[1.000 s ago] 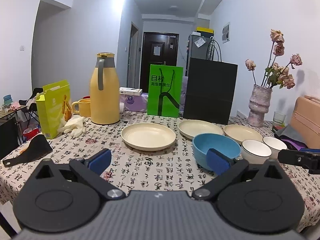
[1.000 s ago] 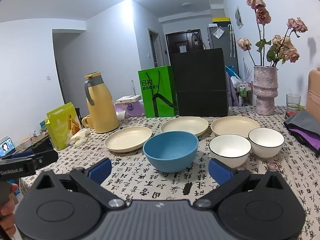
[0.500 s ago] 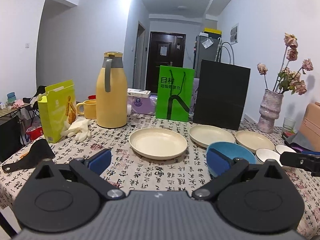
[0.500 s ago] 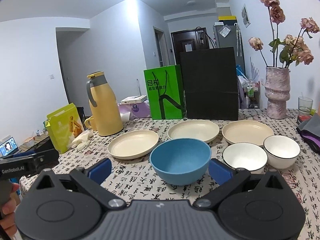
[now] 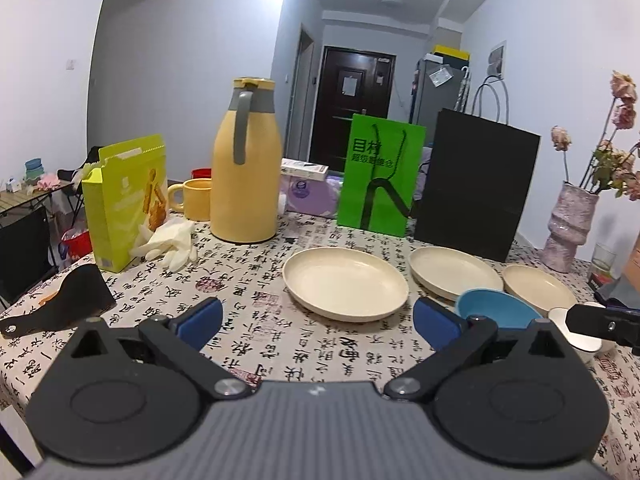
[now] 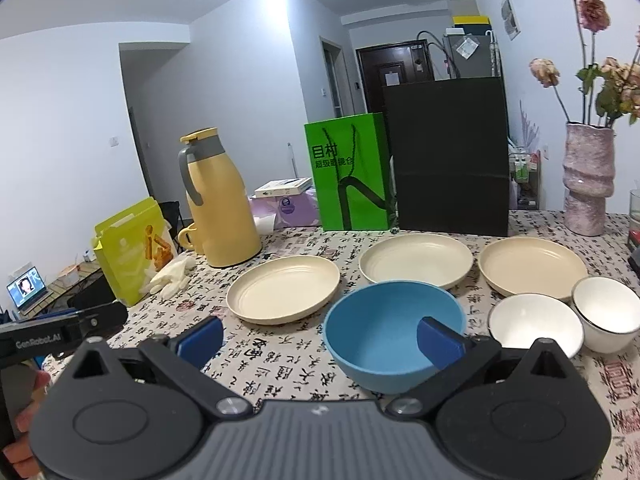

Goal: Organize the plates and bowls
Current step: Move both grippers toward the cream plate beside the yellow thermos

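Right gripper (image 6: 319, 338) spread wide, empty; blue bowl (image 6: 384, 332) just ahead, its rim behind the right fingertip. Left gripper (image 5: 318, 320) also wide, empty, nearest cream plate (image 5: 345, 282) ahead between its fingers.

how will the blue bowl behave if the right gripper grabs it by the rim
The blue bowl looks matte and thick-walled, so probably light, rigid and not very slippery. It narrows toward its foot, so a one-sided rim pinch by the right gripper may tilt it.
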{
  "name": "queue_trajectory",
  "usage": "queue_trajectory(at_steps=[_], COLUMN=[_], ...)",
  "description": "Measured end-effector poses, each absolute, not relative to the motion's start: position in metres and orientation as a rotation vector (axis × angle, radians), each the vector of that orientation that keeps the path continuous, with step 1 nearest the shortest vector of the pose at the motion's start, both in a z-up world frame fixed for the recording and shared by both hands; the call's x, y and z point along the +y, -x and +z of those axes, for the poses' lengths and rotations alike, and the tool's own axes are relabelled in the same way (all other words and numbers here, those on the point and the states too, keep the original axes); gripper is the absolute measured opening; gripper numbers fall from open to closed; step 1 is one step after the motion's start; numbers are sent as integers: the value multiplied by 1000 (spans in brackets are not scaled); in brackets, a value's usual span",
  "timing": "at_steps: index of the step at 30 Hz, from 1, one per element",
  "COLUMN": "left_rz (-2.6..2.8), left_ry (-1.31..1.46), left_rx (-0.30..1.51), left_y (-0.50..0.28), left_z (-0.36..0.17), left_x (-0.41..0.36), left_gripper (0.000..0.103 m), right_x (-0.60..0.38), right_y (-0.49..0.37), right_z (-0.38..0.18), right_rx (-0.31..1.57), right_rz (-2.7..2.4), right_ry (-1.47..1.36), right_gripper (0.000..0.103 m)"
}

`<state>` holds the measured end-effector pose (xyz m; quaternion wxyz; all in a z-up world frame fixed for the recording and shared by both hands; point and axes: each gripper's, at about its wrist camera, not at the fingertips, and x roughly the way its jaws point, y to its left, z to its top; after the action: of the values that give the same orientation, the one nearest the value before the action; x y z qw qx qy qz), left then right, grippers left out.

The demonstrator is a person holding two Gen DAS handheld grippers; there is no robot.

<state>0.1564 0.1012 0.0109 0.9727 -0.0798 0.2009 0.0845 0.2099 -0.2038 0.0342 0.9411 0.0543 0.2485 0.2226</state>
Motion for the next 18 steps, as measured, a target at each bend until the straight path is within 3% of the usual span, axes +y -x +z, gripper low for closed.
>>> queue_trajectory(at_steps=[18], left_rz=[206], left_ry=[158], left_rx=[449], left_y=[-226], left_z=[3], left_x=[141], left_gripper=[103], right_x=[-147], right_y=[-282], right_z=[37], right_rx=[538], right_rz=[475], right_ry=[-62], right_gripper=[103])
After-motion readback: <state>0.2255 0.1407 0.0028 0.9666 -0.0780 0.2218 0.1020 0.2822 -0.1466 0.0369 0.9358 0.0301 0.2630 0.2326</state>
